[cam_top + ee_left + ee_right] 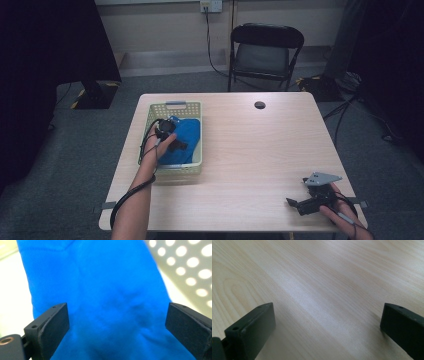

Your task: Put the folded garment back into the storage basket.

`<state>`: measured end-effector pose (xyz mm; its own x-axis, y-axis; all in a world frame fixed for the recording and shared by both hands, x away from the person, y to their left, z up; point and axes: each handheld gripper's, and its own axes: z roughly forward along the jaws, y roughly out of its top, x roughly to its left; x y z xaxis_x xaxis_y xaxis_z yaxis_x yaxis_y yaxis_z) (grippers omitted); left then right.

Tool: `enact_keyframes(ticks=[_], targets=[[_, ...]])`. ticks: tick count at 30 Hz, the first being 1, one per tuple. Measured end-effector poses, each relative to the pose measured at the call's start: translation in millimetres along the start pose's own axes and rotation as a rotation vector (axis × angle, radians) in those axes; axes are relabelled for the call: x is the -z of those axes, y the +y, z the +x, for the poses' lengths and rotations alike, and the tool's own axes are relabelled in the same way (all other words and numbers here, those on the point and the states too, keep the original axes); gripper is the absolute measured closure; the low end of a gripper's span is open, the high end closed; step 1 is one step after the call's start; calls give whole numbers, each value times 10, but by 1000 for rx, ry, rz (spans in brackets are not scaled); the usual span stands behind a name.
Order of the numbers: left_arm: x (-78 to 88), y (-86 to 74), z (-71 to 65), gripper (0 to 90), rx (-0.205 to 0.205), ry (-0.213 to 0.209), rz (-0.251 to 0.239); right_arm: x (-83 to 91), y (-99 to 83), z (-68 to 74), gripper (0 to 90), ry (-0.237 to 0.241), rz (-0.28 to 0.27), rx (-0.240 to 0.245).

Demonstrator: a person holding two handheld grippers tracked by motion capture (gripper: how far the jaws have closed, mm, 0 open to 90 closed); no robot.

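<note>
1. Blue cloth (184,136) lies inside the pale green basket (195,107), which sits on the bench (260,150) at about 10 o'clock from the bench's middle in the high view.
2. Left gripper (172,142) reaches down into the basket, right over the cloth.
3. In the left gripper view the cloth (105,290) spreads from 12 o'clock down to 6 o'clock between the two black fingers (50,325), one at 8 o'clock and one at 4 o'clock.
4. Those fingers stand wide apart; the cloth lies in the gap and under them, and neither pad presses on it.
5. The basket's perforated wall (190,262) shows at 2 o'clock beyond the cloth.
6. Right gripper (295,204) rests low over the bench at about 5 o'clock, well apart from the basket and cloth.
7. In the right gripper view its fingers (252,327) are also spread wide, with bare wood grain (324,290) between them.
</note>
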<state>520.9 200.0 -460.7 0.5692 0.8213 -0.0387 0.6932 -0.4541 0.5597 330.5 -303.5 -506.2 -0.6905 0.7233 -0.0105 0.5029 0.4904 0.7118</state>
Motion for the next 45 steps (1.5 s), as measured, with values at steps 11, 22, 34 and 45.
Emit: enact_keyframes(ticks=[11,22,34,45], targets=[[165,36,-29,48,2,-18,-42,0,0,0,0,0,0,0],[296,52,-80,48,6,-41,-67,0,0,0,0,0,0,0],[407,36,-113,48,5,-74,-92,0,0,0,0,0,0,0],[456,-35,-113,47,14,-77,-108,0,0,0,0,0,0,0]])
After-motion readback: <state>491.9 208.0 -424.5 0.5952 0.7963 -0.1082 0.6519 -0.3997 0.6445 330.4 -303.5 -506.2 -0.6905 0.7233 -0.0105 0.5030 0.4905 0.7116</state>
